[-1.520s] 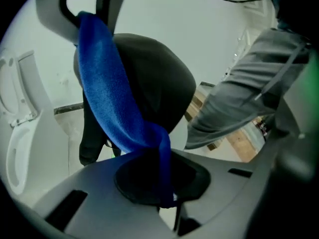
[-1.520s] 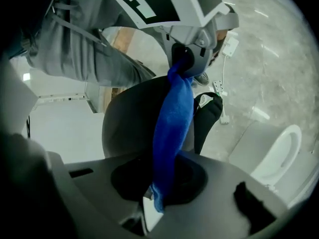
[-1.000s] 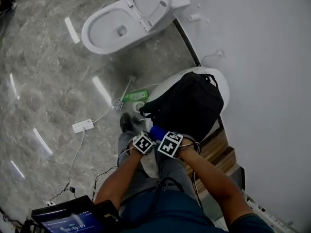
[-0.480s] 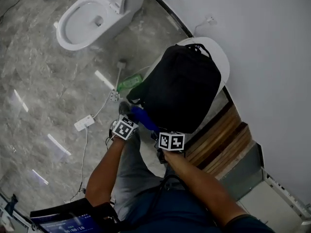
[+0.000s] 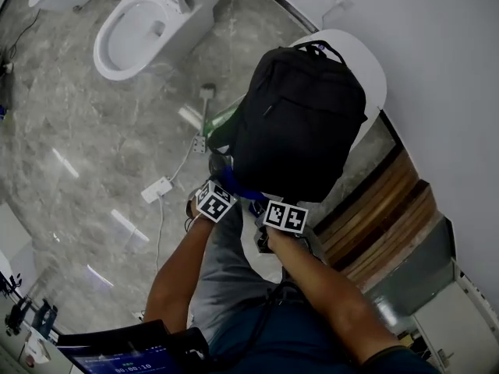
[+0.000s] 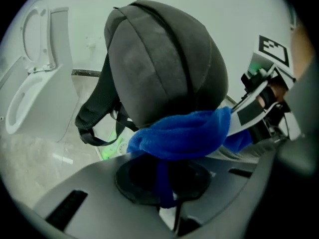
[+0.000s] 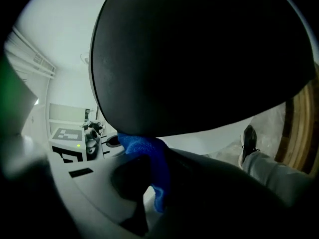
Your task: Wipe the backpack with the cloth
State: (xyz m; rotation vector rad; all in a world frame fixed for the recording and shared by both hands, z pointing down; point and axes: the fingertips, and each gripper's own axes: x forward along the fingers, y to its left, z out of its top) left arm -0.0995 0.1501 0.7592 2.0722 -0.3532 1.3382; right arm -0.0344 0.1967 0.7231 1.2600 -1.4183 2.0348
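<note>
At the near end of the black backpack (image 5: 300,123), a blue cloth (image 6: 182,133) spans from one gripper to the other and lies against the bag's bottom edge. The left gripper (image 6: 167,183) has its jaws pinched together on one end of the cloth, with a bunched fold rising above them. The right gripper (image 7: 154,180) is likewise clamped on the other end, and a strip of blue hangs down between its jaws. In the head view the two marker cubes sit close together just near of the bag, the left one slightly farther. The backpack lies flat on a white oval surface (image 5: 373,65), its top handle at the far end and a strap hanging off its left side. Wooden steps (image 5: 382,216) rise on the right, against the wall. On the grey floor to the left are a white toilet (image 5: 144,29) with its lid up and a white power strip (image 5: 156,189).
</note>
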